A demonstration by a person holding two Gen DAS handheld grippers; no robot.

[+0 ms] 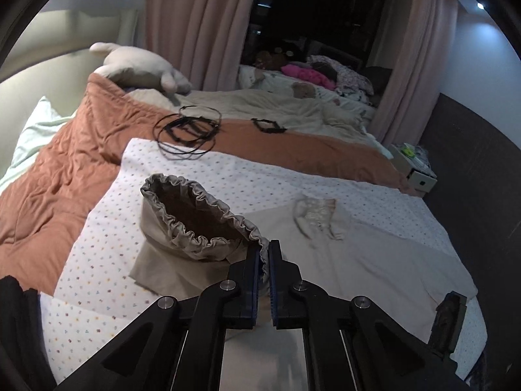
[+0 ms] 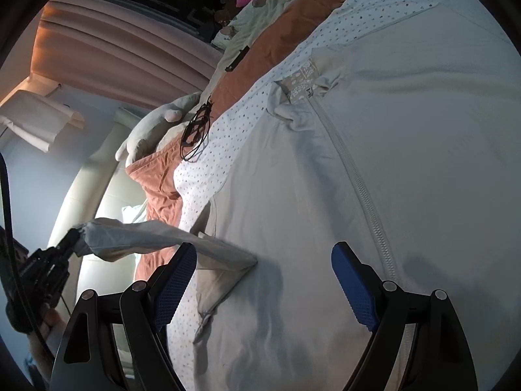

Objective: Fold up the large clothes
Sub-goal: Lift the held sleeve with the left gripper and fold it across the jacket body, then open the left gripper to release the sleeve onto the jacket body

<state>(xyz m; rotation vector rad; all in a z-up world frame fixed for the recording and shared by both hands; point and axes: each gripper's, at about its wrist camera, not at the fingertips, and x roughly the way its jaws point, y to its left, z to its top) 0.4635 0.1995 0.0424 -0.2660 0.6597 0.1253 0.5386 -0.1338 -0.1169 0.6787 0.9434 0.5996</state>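
A pale grey zip-front jacket (image 2: 407,150) is spread flat on a dotted white sheet (image 1: 260,176) over the bed, its collar (image 1: 317,211) turned toward an orange quilt (image 1: 65,169) on which black hangers (image 1: 187,128) are scattered. One sleeve (image 2: 143,238) is lifted clear of the sheet, its gathered elastic cuff (image 1: 202,215) clenched between the closed jaws of the left gripper (image 1: 264,254). The right gripper (image 2: 263,260) is held with its jaws spread wide above the jacket's front, just beside the zip (image 2: 361,195), apparently touching nothing, though contact cannot be judged surely from this angle.
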